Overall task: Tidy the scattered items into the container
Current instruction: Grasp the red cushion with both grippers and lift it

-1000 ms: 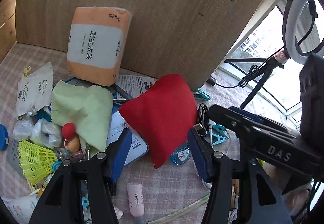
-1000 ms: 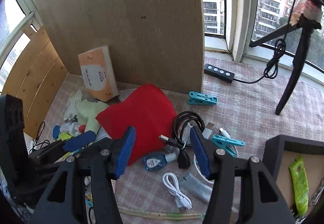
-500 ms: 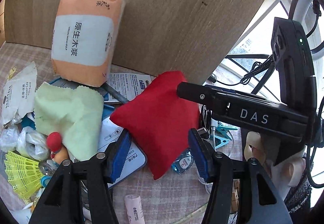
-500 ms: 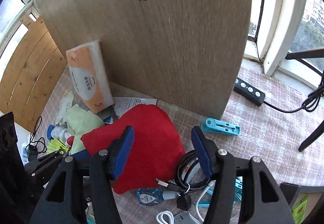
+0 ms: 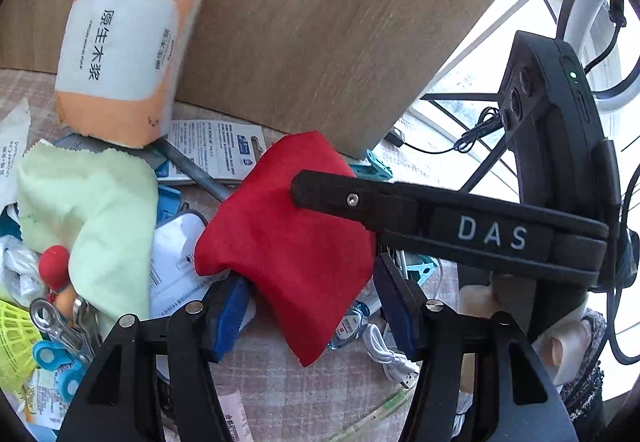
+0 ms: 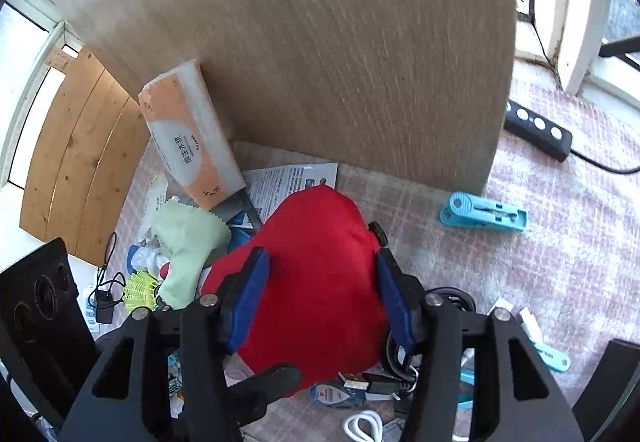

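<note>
In the left wrist view, the red pouch [image 5: 288, 242] is seen at the centre of the frame, lying on the clutter of the checked cloth [image 5: 280, 382]; it is straddled by the left gripper [image 5: 312, 306], whose jaws stand apart and unclenched, the pads not pressed on the fabric. The right gripper's arm is laid across the pouch's upper right, where a second ago it was lower right and clear of it. The pouch is judged soft, light and yielding, best taken across its plump middle. In the right wrist view, the red pouch [image 6: 316, 282] fills the lower centre, flanked by the right gripper [image 6: 320, 298], whose jaws are closing with the pouch between them; firm contact cannot be confirmed. Compared with the earlier frame, the pouch is seen closer and larger, and the container is hardly in view, perhaps only a dark corner at the lower right.
</note>
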Demonstrator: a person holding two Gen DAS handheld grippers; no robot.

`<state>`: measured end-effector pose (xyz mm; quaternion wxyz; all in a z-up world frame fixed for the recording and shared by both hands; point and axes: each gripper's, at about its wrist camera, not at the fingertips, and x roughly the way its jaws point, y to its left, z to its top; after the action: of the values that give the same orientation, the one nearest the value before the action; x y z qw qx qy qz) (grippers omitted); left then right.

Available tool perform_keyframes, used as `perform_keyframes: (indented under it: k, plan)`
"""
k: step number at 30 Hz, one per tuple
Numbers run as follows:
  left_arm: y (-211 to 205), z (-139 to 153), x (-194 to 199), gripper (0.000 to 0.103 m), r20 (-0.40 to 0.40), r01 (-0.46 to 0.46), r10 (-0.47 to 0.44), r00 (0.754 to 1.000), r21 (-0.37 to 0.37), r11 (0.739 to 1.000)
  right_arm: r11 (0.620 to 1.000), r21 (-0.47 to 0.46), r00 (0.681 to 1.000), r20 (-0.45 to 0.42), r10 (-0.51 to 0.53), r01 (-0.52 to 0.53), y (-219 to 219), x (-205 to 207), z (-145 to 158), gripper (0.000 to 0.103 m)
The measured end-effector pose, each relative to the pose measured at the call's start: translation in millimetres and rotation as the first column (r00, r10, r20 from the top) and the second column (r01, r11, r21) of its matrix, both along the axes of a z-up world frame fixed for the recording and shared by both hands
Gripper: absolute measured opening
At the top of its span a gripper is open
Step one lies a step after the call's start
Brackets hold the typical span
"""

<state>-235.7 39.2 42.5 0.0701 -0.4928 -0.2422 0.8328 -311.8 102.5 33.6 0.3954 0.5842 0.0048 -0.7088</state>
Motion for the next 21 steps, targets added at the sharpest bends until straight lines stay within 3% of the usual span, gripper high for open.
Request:
perform_keyframes:
  k: [6, 12, 21]
  plan:
    - [14.7, -9.4, 16.4, 0.056, 0.030, 0.046, -0.046, 0.998, 0.020, 0.999, 0.999, 0.039, 0.999, 0.027, -0.030, 0.029, 21.5, 29.1, -6.4, 0.050]
    - [30.7, -10.0, 40.8, 0.055, 0.041, 0.108, -0.109, 0.993, 0.011, 0.994, 0.996, 0.019, 0.991, 0.098, -0.087, 0.085, 52.6, 57.0, -10.9, 0.050]
    - [44.9, -3.8, 89.1, 0.056, 0.058, 0.162, -0.161, 0.985, -0.023, 0.986, 0.993, 0.014, 0.986, 0.117, -0.116, 0.115, 74.6, 111.4, -12.0, 0.050]
